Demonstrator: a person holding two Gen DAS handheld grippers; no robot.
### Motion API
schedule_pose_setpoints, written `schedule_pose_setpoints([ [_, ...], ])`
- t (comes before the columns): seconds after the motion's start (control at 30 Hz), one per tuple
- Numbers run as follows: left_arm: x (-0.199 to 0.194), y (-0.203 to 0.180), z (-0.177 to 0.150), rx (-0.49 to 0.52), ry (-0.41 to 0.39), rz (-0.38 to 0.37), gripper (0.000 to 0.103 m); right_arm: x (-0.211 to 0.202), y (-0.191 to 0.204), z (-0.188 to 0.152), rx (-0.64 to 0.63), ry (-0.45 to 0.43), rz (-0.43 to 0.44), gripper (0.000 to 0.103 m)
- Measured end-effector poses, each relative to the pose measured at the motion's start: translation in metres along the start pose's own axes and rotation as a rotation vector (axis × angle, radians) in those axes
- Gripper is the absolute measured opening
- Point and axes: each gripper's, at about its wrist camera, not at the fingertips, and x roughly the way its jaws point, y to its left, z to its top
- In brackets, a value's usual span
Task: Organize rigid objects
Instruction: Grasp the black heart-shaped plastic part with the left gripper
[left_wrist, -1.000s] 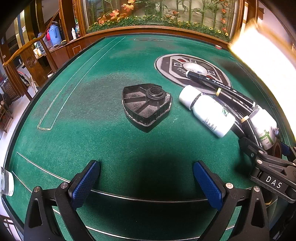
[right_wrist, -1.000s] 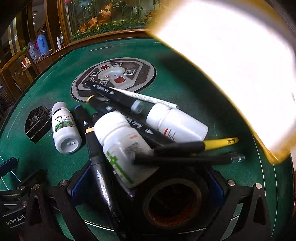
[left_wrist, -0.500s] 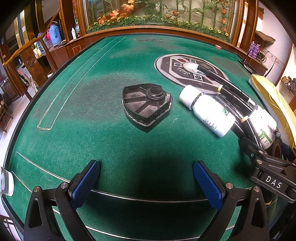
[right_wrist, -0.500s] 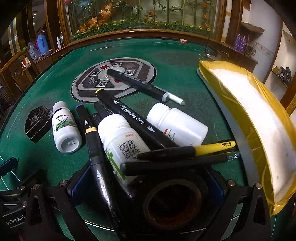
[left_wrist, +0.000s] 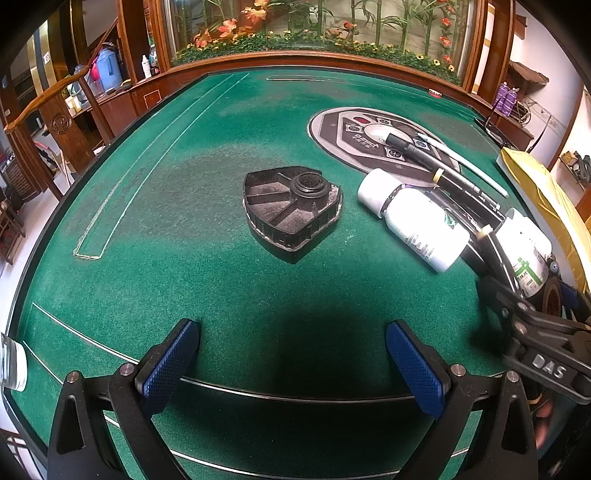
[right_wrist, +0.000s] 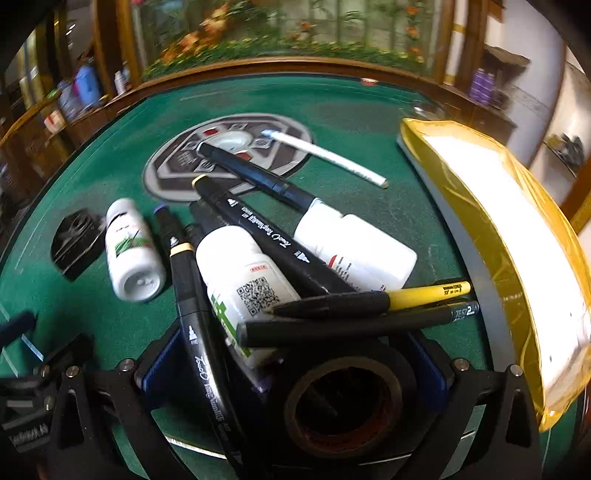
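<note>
Left tongs (left_wrist: 291, 365) wide apart, empty, right tongs' (right_wrist: 295, 373) spread hidden, markers (right_wrist: 266, 232) lying diagonally.

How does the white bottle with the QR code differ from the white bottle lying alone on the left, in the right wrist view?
The QR-code bottle lies in the pile, with black markers and pens across it; the left bottle lies apart on the green felt, nothing on it. The first label shows a QR code and green cross; the second, green leaf-like print. Both are white, capped and on their sides.

Both wrist views low over green table (left_wrist: 207, 177), sharing black tray (left_wrist: 291, 210)
</note>
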Motion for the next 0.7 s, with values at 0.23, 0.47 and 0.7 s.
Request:
schedule_pose_setpoints([
  [0.23, 0.000, 0.002, 0.002, 0.011, 0.009, -0.019, 0.102, -0.006, -0.005, 0.005, -0.197, 0.137, 0.147, 0.103],
  [0.47, -0.011, 0.014, 0.024, 0.001, 0.004, -0.090, 0.095, -0.050, -0.010, -0.002, -0.273, 0.040, 0.198, 0.103],
  [0.7, -0.006, 0.007, 0.074, 0.235, 0.014, -0.134, 0.094, -0.086, -0.024, 0.003, -0.314, -0.029, 0.300, 0.101],
])
